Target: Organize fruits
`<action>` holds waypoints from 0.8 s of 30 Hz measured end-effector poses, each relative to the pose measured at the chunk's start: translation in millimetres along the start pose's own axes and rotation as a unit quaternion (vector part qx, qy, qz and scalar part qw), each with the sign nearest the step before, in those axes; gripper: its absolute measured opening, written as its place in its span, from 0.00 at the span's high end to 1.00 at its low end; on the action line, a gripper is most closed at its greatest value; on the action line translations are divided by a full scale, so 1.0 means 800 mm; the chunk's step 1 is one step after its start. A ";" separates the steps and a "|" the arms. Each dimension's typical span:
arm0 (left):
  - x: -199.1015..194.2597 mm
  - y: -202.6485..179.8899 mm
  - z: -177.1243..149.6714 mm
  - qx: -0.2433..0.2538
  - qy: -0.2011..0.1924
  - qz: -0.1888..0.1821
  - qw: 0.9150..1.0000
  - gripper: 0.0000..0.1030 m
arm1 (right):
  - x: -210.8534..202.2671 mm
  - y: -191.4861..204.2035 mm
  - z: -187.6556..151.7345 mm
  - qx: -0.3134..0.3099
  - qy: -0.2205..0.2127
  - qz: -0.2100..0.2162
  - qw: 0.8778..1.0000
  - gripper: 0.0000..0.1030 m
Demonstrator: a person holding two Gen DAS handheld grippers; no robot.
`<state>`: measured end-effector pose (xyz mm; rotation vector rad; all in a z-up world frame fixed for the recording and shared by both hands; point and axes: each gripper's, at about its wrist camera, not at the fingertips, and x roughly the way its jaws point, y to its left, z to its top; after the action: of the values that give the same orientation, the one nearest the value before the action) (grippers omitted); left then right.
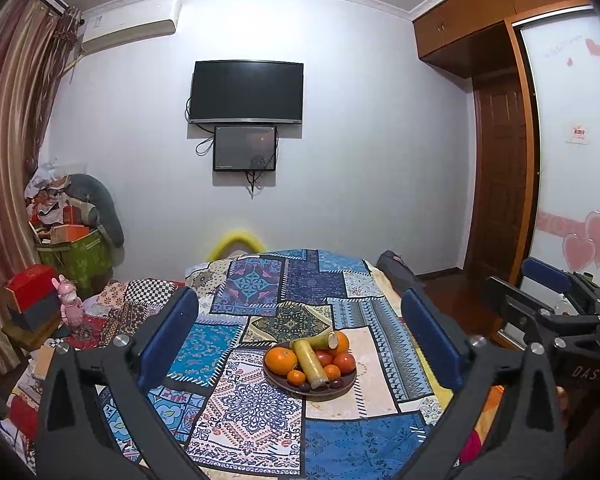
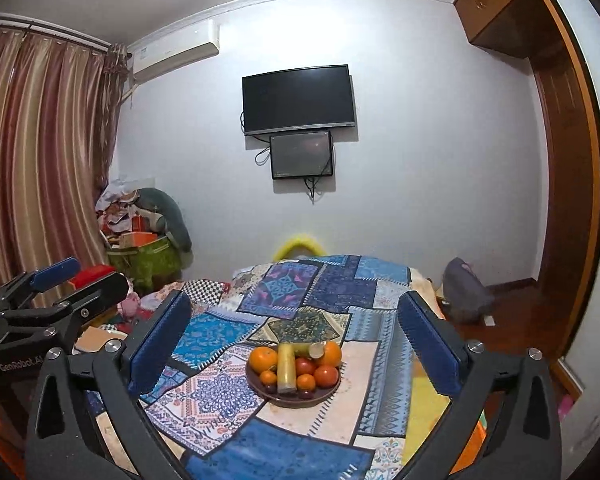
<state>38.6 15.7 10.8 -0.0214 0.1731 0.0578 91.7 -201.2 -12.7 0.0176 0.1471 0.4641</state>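
Observation:
A brown plate (image 1: pixel 342 389) (image 2: pixel 328 394) sits on the patchwork cloth and holds oranges (image 1: pixel 281 361) (image 2: pixel 263 358), red tomatoes (image 1: pixel 344 362) (image 2: pixel 326 375), two yellow-green cane sticks (image 1: pixel 309 363) (image 2: pixel 286 368) and small dark fruits (image 1: pixel 334 383). My left gripper (image 1: pixel 298 338) is open and empty, above and short of the plate. My right gripper (image 2: pixel 294 342) is open and empty too, also short of the plate. The right gripper shows at the right edge of the left wrist view (image 1: pixel 540 300), and the left gripper at the left edge of the right wrist view (image 2: pixel 64 288).
The patchwork cloth (image 1: pixel 260 412) (image 2: pixel 228 396) covers a bed or table. Boxes and clutter (image 1: pixel 72 248) pile up at the left by the curtain. A pink figurine (image 1: pixel 71 300) stands left. A wooden wardrobe and door (image 1: pixel 496 168) are at the right. A grey bag (image 2: pixel 466 290) lies on the floor.

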 end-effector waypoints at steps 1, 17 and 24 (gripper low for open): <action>0.000 0.000 0.000 0.000 0.000 0.000 1.000 0.00 | -0.001 0.000 0.001 0.000 0.000 0.001 1.000 0.00; 0.001 -0.002 0.004 0.002 -0.004 0.001 1.000 0.00 | -0.007 -0.003 0.006 0.008 -0.006 0.002 1.000 0.00; 0.001 -0.003 0.004 0.003 -0.005 0.002 1.000 0.00 | -0.007 -0.003 0.007 0.010 -0.007 0.003 1.000 0.00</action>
<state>39.9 13.3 14.3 -0.0155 0.1631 0.0612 88.8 -205.4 -6.2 0.0413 0.1383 0.4679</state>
